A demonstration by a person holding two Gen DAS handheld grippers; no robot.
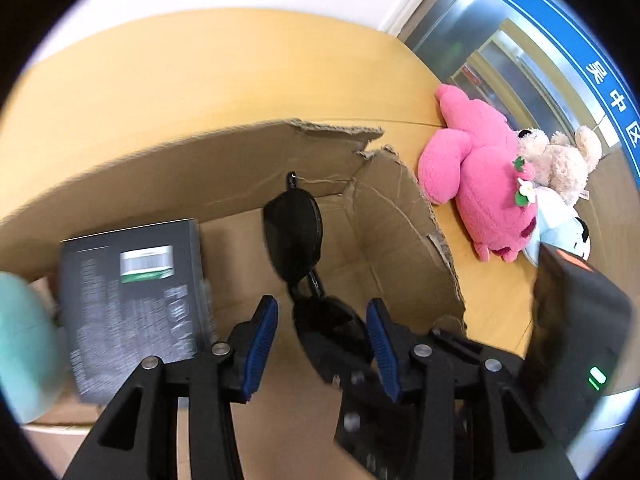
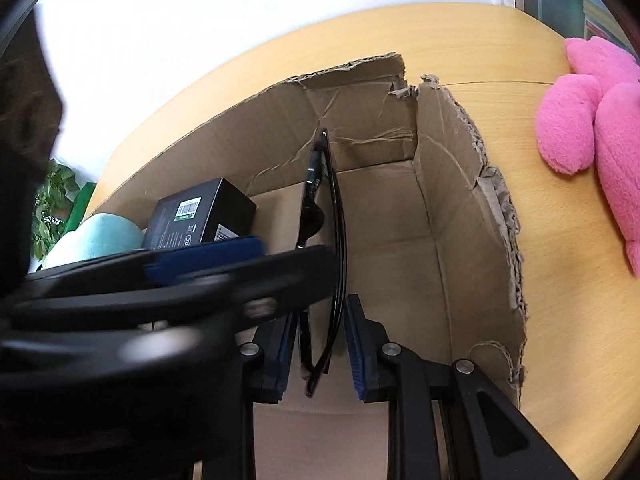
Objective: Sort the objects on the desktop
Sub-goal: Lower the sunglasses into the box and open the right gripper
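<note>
**Sunglasses held over the open carton**

While both tools point down into the cardboard box (image 2: 452, 216), the right gripper (image 2: 318, 354) has its blue pads nearly together and clamps a pair of black sunglasses (image 2: 320, 216) by the folded frame, so the glasses stand edge-on and stretch away from the fingers toward the box's far wall. In the left wrist view the same sunglasses (image 1: 294, 236) show their dark lenses, one lens above the other, and the lower lens sits between the blue pads of the left gripper (image 1: 322, 344). That gripper stands partly open; a gap shows between its left pad and the glasses, and whether the right pad touches the lens I cannot tell. The left gripper's arm crosses the right wrist view as a dark, blurred bar just left of the glasses.

Inside the box, to the left of the glasses, a black carton with a barcode label (image 1: 136, 300) leans against the side, and a pale teal soft toy (image 2: 100, 236) lies beside it. The box's walls are torn and ragged along the top edge. It stands on a light wooden bench (image 2: 560, 320). To the right of the box, on the bench, lie a pink plush toy (image 1: 484, 176) and, touching it, a cream teddy bear (image 1: 560, 156).
</note>
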